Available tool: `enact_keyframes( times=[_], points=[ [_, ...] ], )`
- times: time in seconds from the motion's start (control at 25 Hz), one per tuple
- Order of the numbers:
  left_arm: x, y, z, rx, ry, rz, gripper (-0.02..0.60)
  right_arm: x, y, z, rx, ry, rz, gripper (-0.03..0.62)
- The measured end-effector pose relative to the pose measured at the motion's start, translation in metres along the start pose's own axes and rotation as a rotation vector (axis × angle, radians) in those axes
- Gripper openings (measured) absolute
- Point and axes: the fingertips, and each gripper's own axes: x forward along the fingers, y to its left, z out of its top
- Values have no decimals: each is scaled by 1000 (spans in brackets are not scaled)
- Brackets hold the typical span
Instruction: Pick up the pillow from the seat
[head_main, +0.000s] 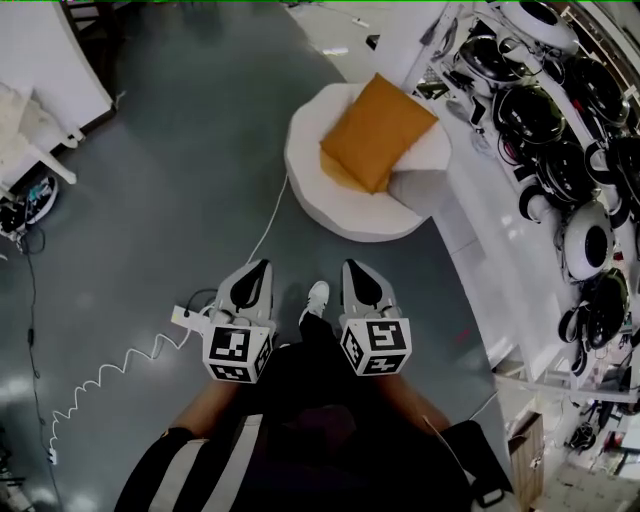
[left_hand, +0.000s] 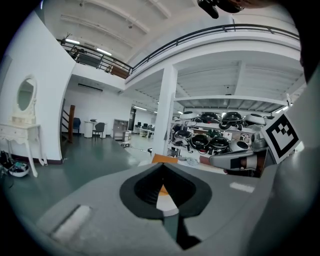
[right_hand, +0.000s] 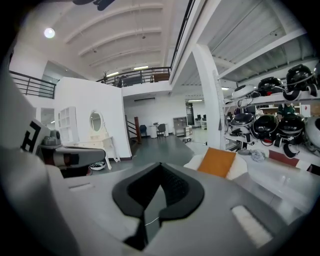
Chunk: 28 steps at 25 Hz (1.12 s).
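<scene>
Pointing forward over the grey floor (head_main: 180, 180), the left gripper (head_main: 260, 268) and the right gripper (head_main: 353, 266) sat side by side just ahead of the person's body. Each had its jaws closed together with nothing between them. A white shoe (head_main: 316, 297) showed between the two. Farther ahead, well apart from both grippers, the orange pillow (head_main: 378, 130) lay tilted on the round white seat (head_main: 330, 205). Beside the seat, dark helmets (head_main: 530, 112) filled white shelves.
</scene>
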Motion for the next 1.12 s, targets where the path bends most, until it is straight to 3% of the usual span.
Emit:
enact_keyframes(
  times=[0.64, 1.12],
  points=[
    [178, -3, 42, 60, 77, -49, 5, 122, -116, 39, 56, 40, -10, 2],
    [250, -23, 57, 105, 103, -125, 5, 150, -172, 52, 79, 28, -66, 2]
  ],
)
